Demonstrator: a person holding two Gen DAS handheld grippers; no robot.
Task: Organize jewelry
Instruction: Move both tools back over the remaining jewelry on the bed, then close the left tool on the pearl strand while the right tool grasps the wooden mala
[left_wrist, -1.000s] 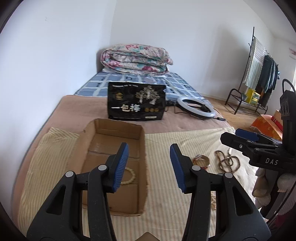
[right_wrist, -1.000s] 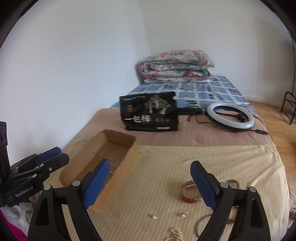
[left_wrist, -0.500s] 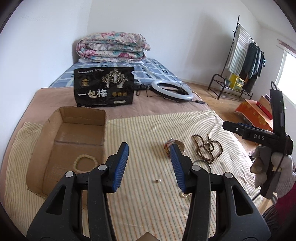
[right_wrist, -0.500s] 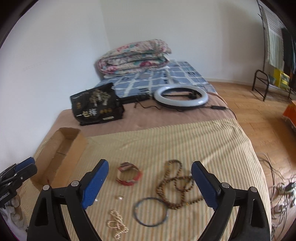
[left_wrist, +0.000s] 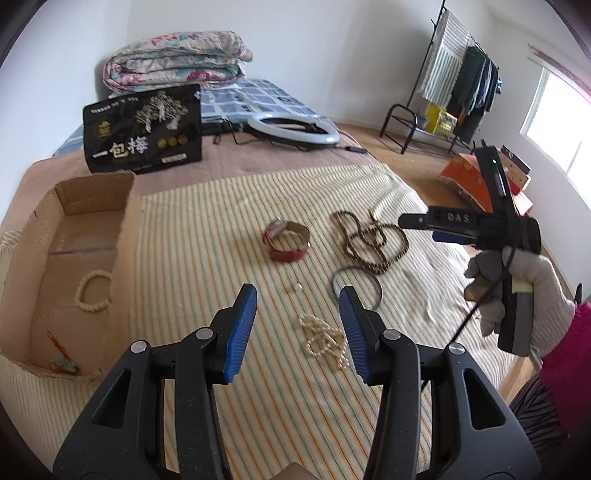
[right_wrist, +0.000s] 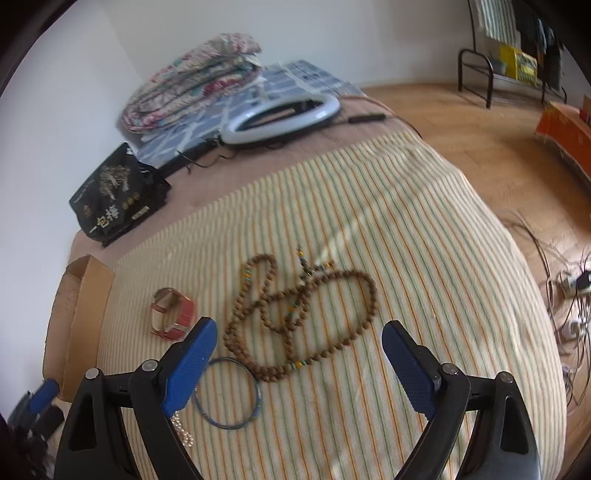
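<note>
On the striped cloth lie a long brown bead necklace (right_wrist: 295, 314), a red watch-like band (right_wrist: 171, 314), a thin blue bangle (right_wrist: 227, 393) and a pearl strand (left_wrist: 325, 339). A cardboard box (left_wrist: 125, 229) at the left holds a cream bead bracelet (left_wrist: 92, 291) and a small red-corded charm (left_wrist: 62, 363). My left gripper (left_wrist: 297, 328) is open and empty above the pearl strand. My right gripper (right_wrist: 299, 369) is open and empty over the near end of the brown necklace; it also shows in the left wrist view (left_wrist: 443, 229).
A black printed bag (left_wrist: 142, 129), a white ring light (left_wrist: 291, 127) with cables and a folded quilt (left_wrist: 177, 59) lie further back on the bed. A clothes rack (left_wrist: 454, 77) and orange box (left_wrist: 476, 177) stand on the wooden floor to the right.
Both grippers have swung right and tilted down, away from the box and towards the jewelry on the cloth. The right gripper came close over the brown necklace. Both stayed open.
</note>
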